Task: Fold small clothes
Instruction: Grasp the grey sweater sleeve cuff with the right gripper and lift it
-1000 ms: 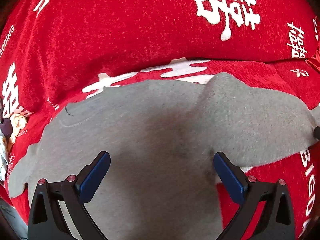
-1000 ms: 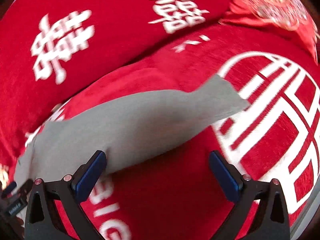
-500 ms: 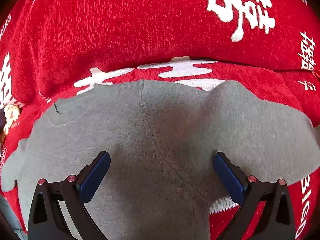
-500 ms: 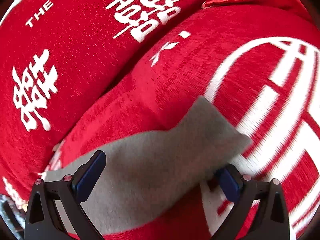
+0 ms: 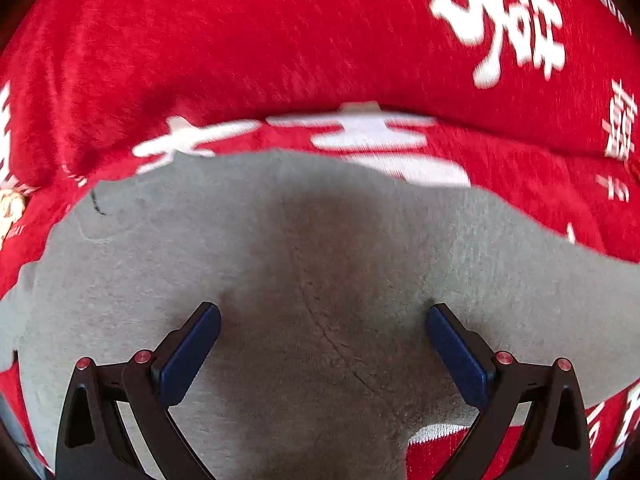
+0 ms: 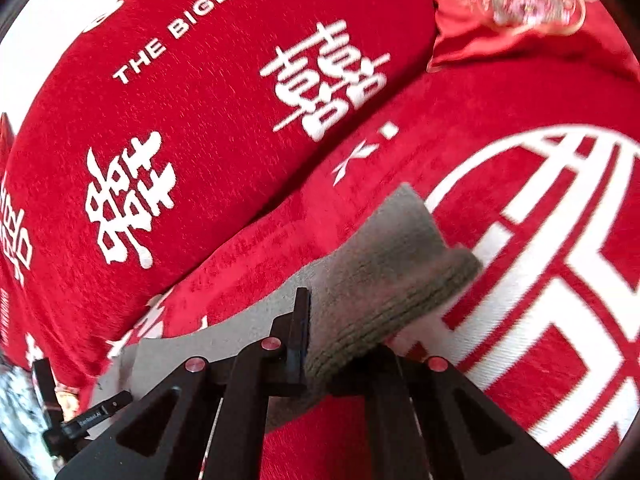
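A small grey sweater (image 5: 320, 264) lies spread on a red sofa seat. My left gripper (image 5: 322, 344) is open, its blue pads (image 5: 192, 354) resting low on the sweater's body, wide apart. In the right wrist view the sweater's sleeve (image 6: 384, 280) stretches to the right, ending in a ribbed cuff (image 6: 404, 312). My right gripper (image 6: 340, 344) is shut on the sleeve near the cuff; its right finger is hidden under the fabric.
The red seat cushion (image 6: 540, 240) carries large white patterns. A red back cushion (image 5: 260, 40) with white characters rises just behind the sweater; it also shows in the right wrist view (image 6: 200, 128). A red embroidered pillow (image 6: 512, 8) sits at the far right.
My right gripper moved in on the sleeve end and closed on it. My left gripper came lower and closer over the sweater's body, still open.
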The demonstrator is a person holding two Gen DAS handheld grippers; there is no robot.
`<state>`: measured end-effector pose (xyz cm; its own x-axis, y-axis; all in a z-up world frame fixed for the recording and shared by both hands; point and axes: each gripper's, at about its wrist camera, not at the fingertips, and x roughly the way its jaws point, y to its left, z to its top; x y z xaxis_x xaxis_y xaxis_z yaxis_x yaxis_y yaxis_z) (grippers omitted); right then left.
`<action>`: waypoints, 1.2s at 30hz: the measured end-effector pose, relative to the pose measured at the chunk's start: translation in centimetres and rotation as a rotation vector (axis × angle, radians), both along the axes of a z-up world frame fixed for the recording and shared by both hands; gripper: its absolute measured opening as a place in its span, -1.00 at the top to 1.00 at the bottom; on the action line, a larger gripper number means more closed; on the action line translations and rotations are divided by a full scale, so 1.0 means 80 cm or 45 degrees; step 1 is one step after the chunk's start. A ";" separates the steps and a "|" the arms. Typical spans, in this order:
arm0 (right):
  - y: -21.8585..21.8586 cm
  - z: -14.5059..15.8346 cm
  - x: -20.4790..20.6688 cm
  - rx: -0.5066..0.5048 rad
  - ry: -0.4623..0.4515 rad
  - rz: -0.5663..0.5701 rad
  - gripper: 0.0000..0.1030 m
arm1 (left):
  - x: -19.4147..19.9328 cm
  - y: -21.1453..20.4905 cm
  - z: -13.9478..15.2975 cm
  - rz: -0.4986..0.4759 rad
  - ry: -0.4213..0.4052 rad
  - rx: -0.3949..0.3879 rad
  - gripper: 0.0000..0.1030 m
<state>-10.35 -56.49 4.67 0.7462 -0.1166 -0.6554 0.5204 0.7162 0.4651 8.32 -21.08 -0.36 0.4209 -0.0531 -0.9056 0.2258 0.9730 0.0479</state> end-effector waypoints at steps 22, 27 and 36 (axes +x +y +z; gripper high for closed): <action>0.086 0.103 0.011 -0.351 0.078 0.050 0.88 | -0.031 0.032 0.025 -0.059 -0.035 -0.124 -1.00; 0.142 0.130 0.032 -0.425 0.072 0.119 0.88 | -0.030 0.064 0.033 -0.046 -0.038 -0.172 -1.00; 0.271 0.161 0.088 -0.491 0.042 0.295 0.88 | -0.039 0.147 0.034 -0.009 -0.066 -0.191 -1.00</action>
<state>-3.34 -34.83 17.54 0.7608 -0.1897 -0.6207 0.3362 0.9332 0.1269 5.23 -9.35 2.35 0.4660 -0.1892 -0.8643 0.2336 0.9685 -0.0861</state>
